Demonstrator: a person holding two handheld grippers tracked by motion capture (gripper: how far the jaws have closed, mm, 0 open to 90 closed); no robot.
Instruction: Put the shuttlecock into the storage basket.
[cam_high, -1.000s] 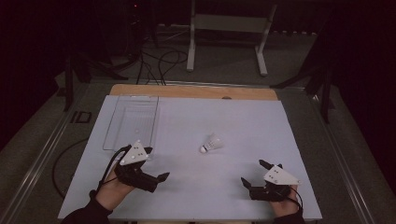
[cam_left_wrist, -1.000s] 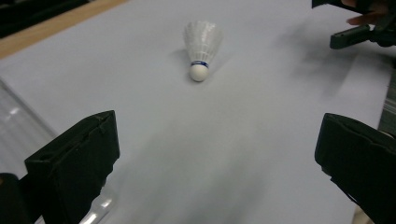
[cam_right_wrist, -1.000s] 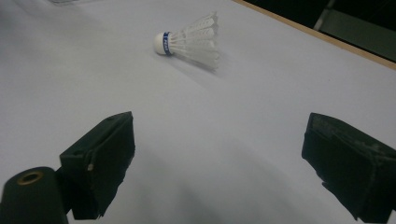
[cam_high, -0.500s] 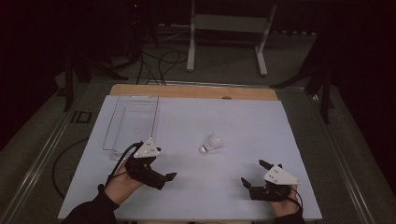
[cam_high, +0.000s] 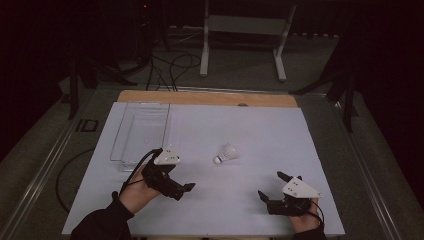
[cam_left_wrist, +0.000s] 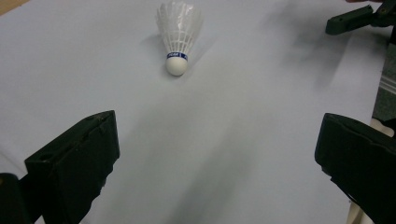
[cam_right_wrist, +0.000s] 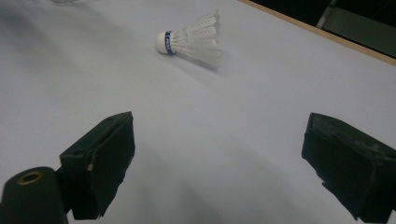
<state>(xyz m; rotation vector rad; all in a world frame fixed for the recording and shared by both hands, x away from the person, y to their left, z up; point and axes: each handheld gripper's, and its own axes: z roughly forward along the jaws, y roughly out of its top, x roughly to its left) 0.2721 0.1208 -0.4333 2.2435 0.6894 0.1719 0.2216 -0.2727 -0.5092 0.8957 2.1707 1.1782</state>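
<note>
A white feather shuttlecock (cam_high: 226, 154) with a blue band lies on its side near the middle of the white table (cam_high: 260, 135). My left gripper (cam_high: 181, 190) is low over the table to its near left, jaws wide apart and empty. In the left gripper view the shuttlecock (cam_left_wrist: 177, 35) lies ahead, cork end toward the left gripper (cam_left_wrist: 219, 154). My right gripper (cam_high: 270, 184) rests near the front right edge, open with nothing in it. In the right gripper view the shuttlecock (cam_right_wrist: 194, 39) lies ahead of the right gripper (cam_right_wrist: 219, 154), a little to the left.
A clear plastic tray (cam_high: 142, 132) stands at the table's left, just beyond the left hand. A wooden strip (cam_high: 210, 97) runs along the far edge. The other gripper (cam_left_wrist: 355, 16) appears at the top right of the left gripper view. Stands and cables sit on the dark floor behind.
My left gripper has moved right and slightly forward, turning toward the shuttlecock. The right gripper and the shuttlecock have stayed put.
</note>
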